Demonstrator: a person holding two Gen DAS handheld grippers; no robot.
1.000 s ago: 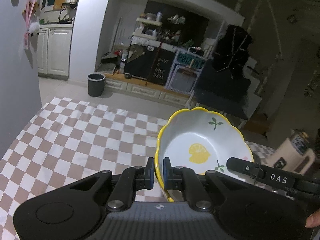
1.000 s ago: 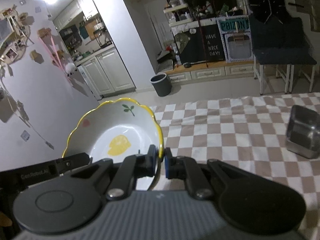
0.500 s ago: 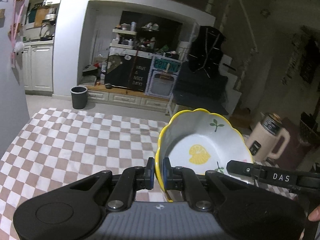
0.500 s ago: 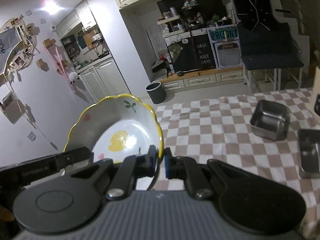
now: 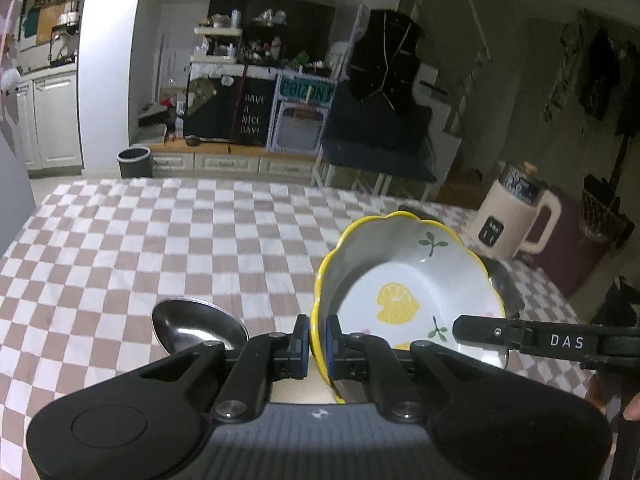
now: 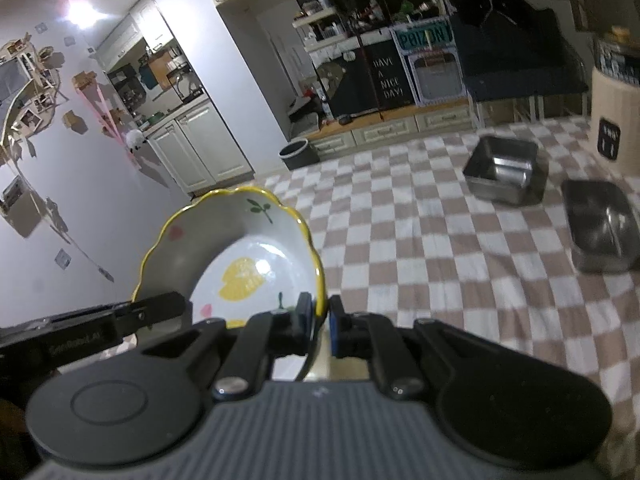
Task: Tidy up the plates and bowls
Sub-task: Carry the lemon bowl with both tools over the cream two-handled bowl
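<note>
Two tongs clamped on one bowl: left tongs pinching the yellow rim on one side, right tongs pinching the opposite rim. Bowl held tilted, clear above the checkered tabletop, so mid-carry, not yet set down.

Next, probably: picking a landing spot, levelling the bowl, lowering until the base sits flat, then easing both grips off together (letting one go first would tip it).

Nearby: a steel bowl just beside the left tongs, low on the tabletop, a likely partner for stacking or simply something to steer round. Further off to the right, two steel tins near each other, and a cream kettle at the far corner. Plenty of bare cloth between them. Main risk, by the look of it: clipping the steel bowl on the way down, or the thin scalloped rim slipping from the pads.
</note>
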